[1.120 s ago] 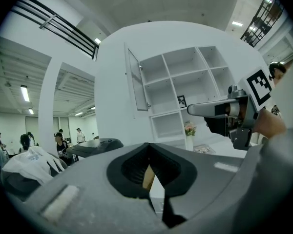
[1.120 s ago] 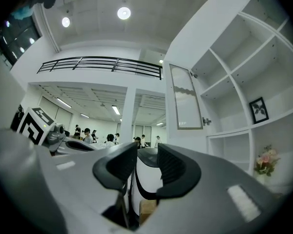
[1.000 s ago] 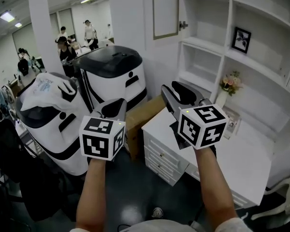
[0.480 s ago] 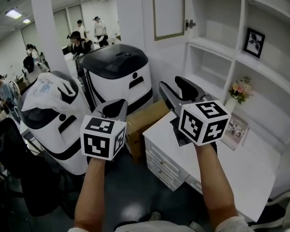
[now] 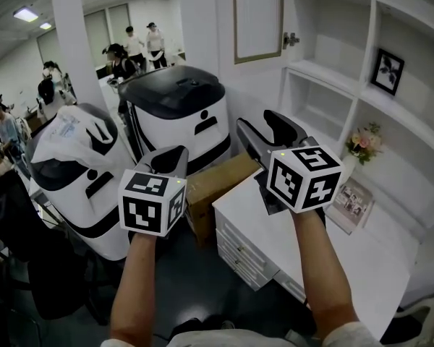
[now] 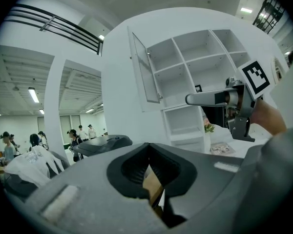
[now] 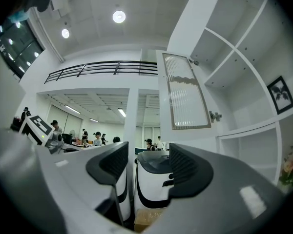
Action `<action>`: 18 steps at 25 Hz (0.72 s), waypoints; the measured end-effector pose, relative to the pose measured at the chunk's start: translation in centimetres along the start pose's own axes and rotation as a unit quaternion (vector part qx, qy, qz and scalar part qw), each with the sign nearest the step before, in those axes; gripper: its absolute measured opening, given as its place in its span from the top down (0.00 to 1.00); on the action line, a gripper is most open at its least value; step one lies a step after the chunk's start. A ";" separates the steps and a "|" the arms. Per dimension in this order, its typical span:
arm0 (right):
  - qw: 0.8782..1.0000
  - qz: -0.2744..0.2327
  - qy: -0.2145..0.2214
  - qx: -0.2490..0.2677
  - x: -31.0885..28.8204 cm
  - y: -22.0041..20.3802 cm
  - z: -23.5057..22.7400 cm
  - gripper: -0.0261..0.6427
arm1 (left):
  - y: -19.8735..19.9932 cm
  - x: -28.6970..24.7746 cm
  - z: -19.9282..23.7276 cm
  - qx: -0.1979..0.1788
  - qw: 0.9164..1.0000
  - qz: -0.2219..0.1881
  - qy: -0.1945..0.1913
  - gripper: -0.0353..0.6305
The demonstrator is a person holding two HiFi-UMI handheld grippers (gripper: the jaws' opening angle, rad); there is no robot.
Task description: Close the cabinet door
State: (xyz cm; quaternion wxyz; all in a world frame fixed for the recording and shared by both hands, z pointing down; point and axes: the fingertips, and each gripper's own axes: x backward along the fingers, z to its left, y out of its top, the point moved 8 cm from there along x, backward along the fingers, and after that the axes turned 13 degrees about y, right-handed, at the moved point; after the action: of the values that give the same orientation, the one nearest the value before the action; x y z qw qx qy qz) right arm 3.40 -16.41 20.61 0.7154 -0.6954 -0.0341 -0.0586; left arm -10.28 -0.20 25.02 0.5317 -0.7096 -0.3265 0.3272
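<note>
**Door open, right gripper lining up**

Cabinet door [image 5: 258,16]: top centre of the head view, ribbed glass panel, swung out from the white shelf unit [image 5: 333,78]. What looks like a hinge [image 5: 291,40] sits at its right edge, so the free edge is the left one. Not yet closed.

Right gripper [image 5: 266,127]: mid-frame, below the door and aimed up at it. Jaws are spreading with nothing between them, probably to catch or push the free edge.

Left gripper [image 5: 170,161]: lower left, jaws pressed together, empty. Looks parked out of the way.

Underneath: white desk [image 5: 362,259] with drawers, cardboard box [image 5: 213,186] beside it, white machines with black tops [image 5: 177,114] to the left.

Room: open-plan, strip lights, people at upper left.
</note>
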 end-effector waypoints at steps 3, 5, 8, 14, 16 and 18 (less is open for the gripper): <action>1.000 -0.003 -0.002 0.002 -0.8 0.2 -0.7 0.58 | 0.6 -0.8 0.4 0.004 1.000 -0.007 0.000 0.95; 1.000 -0.006 -0.003 0.003 -1.5 0.4 -1.1 0.58 | 0.9 -1.6 0.8 0.009 1.000 -0.012 -0.003 0.95; 1.000 -0.009 -0.008 0.009 -2.9 0.5 -1.7 0.57 | 1.3 -3.1 1.6 0.020 1.000 -0.022 -0.010 0.95; 0.999 -0.016 -0.025 0.025 -6.2 0.8 -3.4 0.56 | 2.0 -7.7 3.4 0.045 0.997 -0.040 -0.040 0.95; 0.999 -0.018 -0.036 0.029 -7.6 0.8 -4.0 0.56 | 2.3 -9.5 4.0 0.047 0.996 -0.045 -0.056 0.95; 0.998 -0.016 -0.048 0.034 -9.1 0.8 -4.5 0.56 | 2.7 -11.5 4.7 0.048 0.995 -0.052 -0.072 0.95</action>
State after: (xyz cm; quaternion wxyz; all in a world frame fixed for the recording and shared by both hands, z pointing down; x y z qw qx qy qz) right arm -5.63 -20.58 18.51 0.7349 -0.6723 -0.0819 -0.0353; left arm -20.37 -7.54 22.74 0.5562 -0.6402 -0.3846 0.3646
